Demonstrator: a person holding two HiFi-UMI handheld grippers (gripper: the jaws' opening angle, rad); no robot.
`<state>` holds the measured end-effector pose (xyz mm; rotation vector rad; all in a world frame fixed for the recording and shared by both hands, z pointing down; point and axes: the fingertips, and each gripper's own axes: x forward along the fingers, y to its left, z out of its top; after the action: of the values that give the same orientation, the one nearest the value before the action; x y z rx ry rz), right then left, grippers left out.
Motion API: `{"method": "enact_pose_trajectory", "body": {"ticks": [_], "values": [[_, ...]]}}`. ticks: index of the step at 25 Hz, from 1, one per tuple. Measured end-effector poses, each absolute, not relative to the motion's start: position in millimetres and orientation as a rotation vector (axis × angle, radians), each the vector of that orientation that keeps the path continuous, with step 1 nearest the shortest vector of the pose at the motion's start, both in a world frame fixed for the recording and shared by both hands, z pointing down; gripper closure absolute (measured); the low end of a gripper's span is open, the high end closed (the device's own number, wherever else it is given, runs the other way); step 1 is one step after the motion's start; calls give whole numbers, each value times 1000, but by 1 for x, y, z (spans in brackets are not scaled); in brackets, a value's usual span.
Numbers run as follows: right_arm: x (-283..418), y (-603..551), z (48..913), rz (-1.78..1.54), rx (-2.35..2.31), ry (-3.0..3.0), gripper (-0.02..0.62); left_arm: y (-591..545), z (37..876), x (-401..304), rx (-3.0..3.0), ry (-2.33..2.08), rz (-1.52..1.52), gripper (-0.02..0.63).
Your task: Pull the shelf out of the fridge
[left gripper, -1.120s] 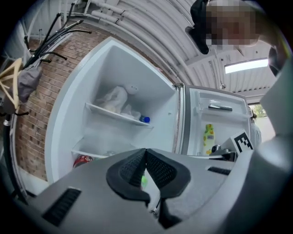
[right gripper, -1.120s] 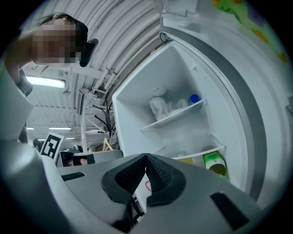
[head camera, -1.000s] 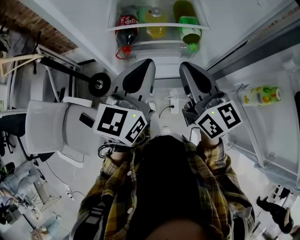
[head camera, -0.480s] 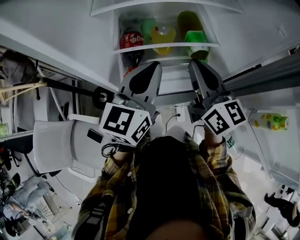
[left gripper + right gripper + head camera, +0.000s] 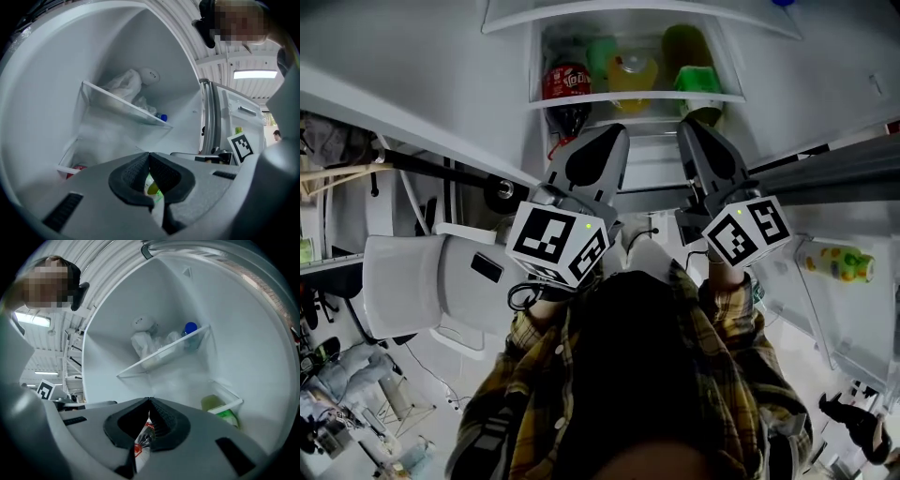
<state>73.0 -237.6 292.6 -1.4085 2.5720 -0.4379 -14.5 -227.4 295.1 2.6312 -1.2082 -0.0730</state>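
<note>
— Where is the shelf (image 5: 634,97)?

— Inside the open fridge (image 5: 511,56), in its place. From the head view its white front edge runs straight across the compartment. A red-labelled cola bottle (image 5: 564,82), a yellow bottle (image 5: 628,71) and a green bottle (image 5: 694,77) show at that edge; I cannot tell whether they rest on it or under it.

— And the grippers?

— Both are raised side by side in front of the fridge, tips pointing in. The left gripper (image 5: 617,131) is clenched, its pads pressed together with nothing between them. The right gripper (image 5: 686,124) is the same – closed and empty. Their tips sit just below the shelf's edge in the head view, and neither is gripping it.

— Anything higher up?

— The gripper views look up at an upper shelf (image 5: 161,355) carrying a white bag (image 5: 144,345) and a blue-capped bottle (image 5: 190,329). The left gripper view shows that same bag (image 5: 125,86).

— The door?

— Swung open on the right, with a yellow-green bottle (image 5: 840,262) lying in its rack.
</note>
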Motion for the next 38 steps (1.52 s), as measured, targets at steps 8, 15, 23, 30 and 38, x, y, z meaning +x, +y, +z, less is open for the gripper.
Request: {"method": "enact_pose_trajectory", "body": {"ticks": [8,15,23,30,38], "values": [[79,-252,297,-484,-1339,2633,576,-237,297,-1,2567,-1267,-97,601],[85,-261,302,-501,-1309,2647,575,-249,301,3,2535,-1305,-116,601],[91,-271,310,-528,-1307,2642,575,-262,306,9,2523,-1301,-121,601],[94,-277,314,-607,-1299,2611,572,-269,309,11,2507,-1285,-116,600],[89,-279,324,-696,-1271,2608,516,-271,318,10,2481,-1249,-110,527]]}}
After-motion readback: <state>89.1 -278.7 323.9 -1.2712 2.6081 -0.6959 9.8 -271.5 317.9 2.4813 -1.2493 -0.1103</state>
